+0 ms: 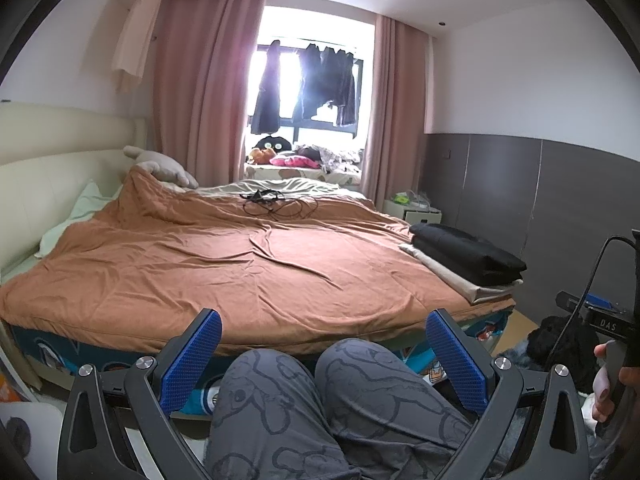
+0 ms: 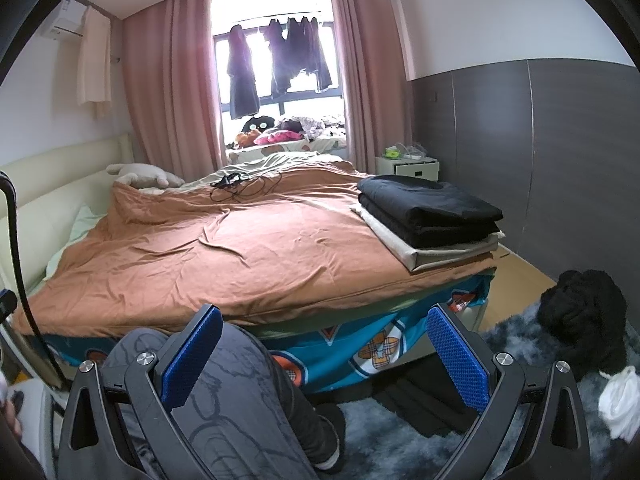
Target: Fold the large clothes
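Both the left gripper (image 1: 324,354) and right gripper (image 2: 324,350) hung spread and empty over the person's knees (image 1: 320,392) at the bed's (image 1: 240,264) near edge. Folded clothes (image 2: 430,212) sat stacked at its near right corner; only the right view showed unfolded black clothing (image 2: 584,320) on the rug (image 2: 400,432).

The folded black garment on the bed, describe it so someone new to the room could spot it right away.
Find the big bed with the orange-brown cover, then look at its near right corner, by the grey wall panels. The folded black garment lies on top of a flat beige folded piece; it is the only neat dark stack on the bed.
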`<action>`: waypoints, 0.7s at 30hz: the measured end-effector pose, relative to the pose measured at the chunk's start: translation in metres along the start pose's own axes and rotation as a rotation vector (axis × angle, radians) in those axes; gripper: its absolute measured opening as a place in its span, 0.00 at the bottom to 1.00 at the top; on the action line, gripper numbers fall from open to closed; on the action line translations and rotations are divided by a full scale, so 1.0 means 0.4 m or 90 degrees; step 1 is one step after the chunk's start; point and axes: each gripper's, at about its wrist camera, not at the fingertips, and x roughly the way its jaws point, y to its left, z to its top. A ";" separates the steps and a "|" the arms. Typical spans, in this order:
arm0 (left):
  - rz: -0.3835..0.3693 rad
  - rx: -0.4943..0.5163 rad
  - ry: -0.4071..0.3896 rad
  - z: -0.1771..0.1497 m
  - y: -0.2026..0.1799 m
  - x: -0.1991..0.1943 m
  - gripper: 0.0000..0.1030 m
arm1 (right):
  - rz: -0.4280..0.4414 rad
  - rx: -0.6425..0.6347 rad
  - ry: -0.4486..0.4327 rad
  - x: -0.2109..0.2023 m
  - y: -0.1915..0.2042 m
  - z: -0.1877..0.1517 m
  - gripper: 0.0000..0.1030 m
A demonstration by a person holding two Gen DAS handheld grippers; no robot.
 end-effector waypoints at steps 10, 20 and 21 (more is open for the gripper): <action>0.000 -0.003 0.001 -0.007 -0.009 -0.004 1.00 | -0.003 0.000 0.002 -0.005 -0.008 -0.002 1.00; 0.001 0.000 -0.004 -0.013 -0.029 -0.015 1.00 | -0.003 0.000 0.001 -0.005 -0.004 -0.003 1.00; 0.001 -0.002 -0.005 -0.013 -0.029 -0.016 1.00 | -0.003 0.000 0.001 -0.005 -0.004 -0.003 1.00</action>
